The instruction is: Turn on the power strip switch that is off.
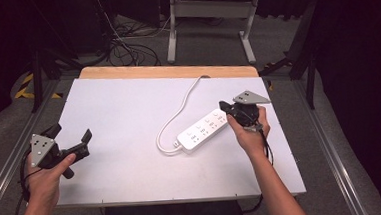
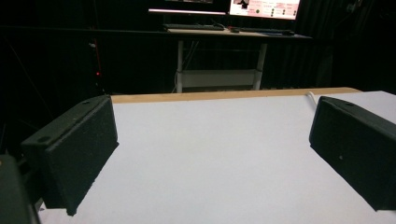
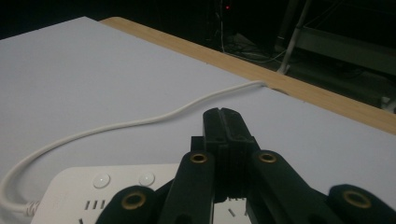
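The right claw (image 1: pixel 224 107) was clenched with nothing between its jaws, poised just above the near end of the white power strip (image 1: pixel 202 131). The strip lay slantwise on the white surface (image 1: pixel 118 112), its cord (image 1: pixel 178 110) looping toward the far edge. No lettering on it was legible. The left claw (image 1: pixel 72 137) stood released, well apart.

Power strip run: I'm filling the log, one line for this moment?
left gripper open, idle | right gripper shut, empty, above power strip | cord trailing
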### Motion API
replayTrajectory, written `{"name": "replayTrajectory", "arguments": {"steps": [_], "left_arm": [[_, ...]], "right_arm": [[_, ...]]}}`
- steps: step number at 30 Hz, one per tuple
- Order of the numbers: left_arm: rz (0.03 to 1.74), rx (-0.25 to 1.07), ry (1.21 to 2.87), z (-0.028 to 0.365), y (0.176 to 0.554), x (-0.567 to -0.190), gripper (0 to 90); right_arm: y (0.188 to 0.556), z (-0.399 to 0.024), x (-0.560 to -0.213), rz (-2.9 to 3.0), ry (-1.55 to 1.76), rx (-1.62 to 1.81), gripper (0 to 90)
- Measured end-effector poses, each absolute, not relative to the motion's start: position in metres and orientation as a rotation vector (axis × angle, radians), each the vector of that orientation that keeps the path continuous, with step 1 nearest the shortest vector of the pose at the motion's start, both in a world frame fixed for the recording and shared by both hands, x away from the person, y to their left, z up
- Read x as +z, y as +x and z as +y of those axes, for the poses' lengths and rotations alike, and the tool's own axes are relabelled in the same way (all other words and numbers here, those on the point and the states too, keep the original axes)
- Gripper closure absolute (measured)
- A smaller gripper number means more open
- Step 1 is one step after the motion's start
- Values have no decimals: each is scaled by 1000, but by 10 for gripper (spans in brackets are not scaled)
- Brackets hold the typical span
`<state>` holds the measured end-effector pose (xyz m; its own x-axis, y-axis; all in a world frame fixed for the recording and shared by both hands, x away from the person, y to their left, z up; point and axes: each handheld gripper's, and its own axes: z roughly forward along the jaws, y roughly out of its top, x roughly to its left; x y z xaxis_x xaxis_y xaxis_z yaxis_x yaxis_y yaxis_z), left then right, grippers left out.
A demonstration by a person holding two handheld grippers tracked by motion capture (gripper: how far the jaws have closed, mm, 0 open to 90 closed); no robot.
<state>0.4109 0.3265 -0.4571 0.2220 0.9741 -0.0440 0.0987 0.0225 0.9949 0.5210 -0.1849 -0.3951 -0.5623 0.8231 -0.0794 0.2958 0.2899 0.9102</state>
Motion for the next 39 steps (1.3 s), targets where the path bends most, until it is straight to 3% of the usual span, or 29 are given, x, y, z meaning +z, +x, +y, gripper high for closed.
{"name": "replayTrajectory", "arguments": {"steps": [25, 33, 35, 39], "left_arm": [[1111, 971, 1342, 326, 410, -456, 15], [1112, 972, 1342, 326, 410, -456, 14], [1111, 972, 1344, 326, 410, -456, 14], [1111, 973, 1346, 325, 410, -456, 14]], "right_arm": [[469, -228, -400, 1793, 886, 1526, 873], [464, -229, -400, 1771, 830, 1598, 801], [466, -229, -400, 1760, 822, 1624, 695], [465, -227, -402, 1765, 801, 1637, 673]]}}
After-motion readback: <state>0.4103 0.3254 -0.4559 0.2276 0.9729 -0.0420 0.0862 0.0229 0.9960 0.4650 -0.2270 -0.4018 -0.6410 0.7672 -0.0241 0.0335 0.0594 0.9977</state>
